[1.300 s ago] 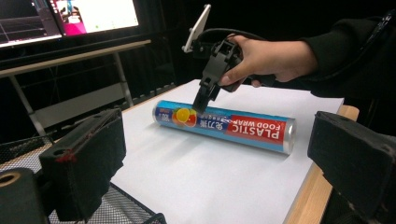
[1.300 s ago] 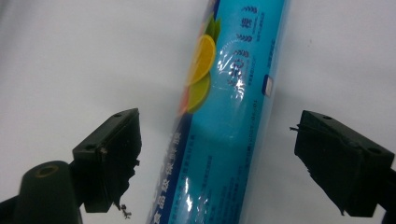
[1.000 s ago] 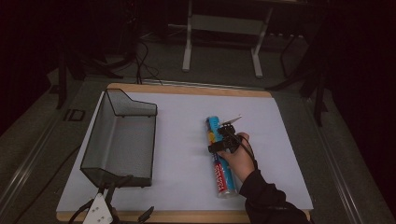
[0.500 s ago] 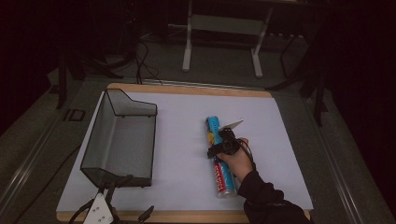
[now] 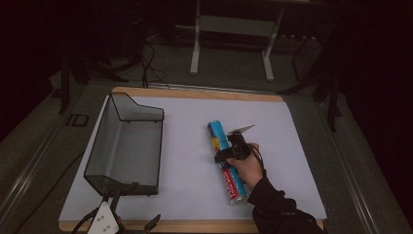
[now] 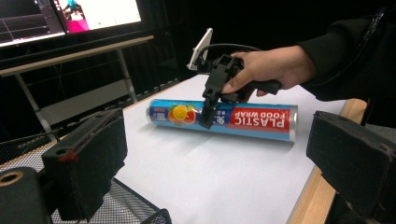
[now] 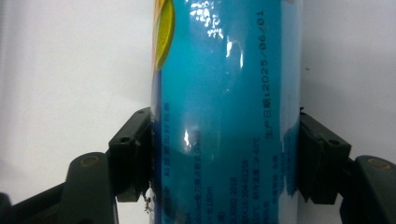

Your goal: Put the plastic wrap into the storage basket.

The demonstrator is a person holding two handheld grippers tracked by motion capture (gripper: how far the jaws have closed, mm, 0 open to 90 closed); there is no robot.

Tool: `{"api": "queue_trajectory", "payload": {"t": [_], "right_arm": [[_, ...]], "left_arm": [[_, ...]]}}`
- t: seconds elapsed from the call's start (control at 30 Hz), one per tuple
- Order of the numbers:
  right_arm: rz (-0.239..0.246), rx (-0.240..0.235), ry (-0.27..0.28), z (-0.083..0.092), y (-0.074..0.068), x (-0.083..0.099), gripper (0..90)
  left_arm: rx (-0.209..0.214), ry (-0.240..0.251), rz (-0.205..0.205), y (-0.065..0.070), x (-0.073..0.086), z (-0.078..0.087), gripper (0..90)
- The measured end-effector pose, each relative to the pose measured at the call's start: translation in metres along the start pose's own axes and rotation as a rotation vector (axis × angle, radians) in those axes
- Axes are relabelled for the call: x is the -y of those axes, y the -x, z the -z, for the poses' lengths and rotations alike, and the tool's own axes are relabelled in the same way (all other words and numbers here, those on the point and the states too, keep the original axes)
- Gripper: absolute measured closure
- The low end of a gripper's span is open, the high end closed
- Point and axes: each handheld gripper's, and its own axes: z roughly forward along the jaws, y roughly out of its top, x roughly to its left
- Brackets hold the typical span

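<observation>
while the right tongs (image 5: 227, 152) clamp the plastic wrap roll (image 5: 225, 161), a slip is the main risk.
roll lies flat on the table (image 5: 185, 146), at 3 o'clock of the wire basket (image 5: 124, 141). jaws have just closed on its smooth round sides, ahead of mid-length; lifted there, the red end may sag and the film-slick tube rotate or slide free. left tongs (image 6: 205, 177) stand open and empty at 7 o'clock.

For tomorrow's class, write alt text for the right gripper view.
The right tongs clamp a blue plastic wrap roll from both sides, pads pressed on its glossy printed label. The roll lies on a white table mat.
</observation>
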Motion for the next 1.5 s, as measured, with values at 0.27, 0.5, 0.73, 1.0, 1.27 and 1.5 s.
{"api": "queue_trajectory", "payload": {"t": [0.27, 0.5, 0.73, 1.0, 1.27, 1.5], "right_arm": [[0.006, -0.033, 0.063, 0.015, -0.009, -0.006, 31.6], [0.028, -0.103, 0.13, 0.035, -0.017, -0.013, 31.6], [0.049, -0.142, 0.211, 0.057, -0.033, -0.021, 31.7], [0.074, -0.178, 0.267, 0.071, -0.054, -0.031, 31.7], [0.114, -0.205, 0.295, 0.078, -0.083, -0.039, 31.7], [0.137, -0.235, 0.324, 0.079, -0.109, -0.047, 31.7]], "left_arm": [[-0.001, -0.002, -0.004, 0.0, 0.0, 0.0, 6.1], [-0.004, -0.002, -0.006, 0.0, 0.0, 0.001, 6.1], [-0.004, -0.001, -0.007, 0.0, 0.0, 0.001, 6.1], [-0.005, 0.001, -0.006, -0.001, 0.0, 0.001, 6.1], [-0.006, 0.0, -0.007, -0.001, 0.0, 0.002, 6.1], [-0.006, -0.001, -0.005, -0.001, 0.0, 0.003, 6.1]]}}
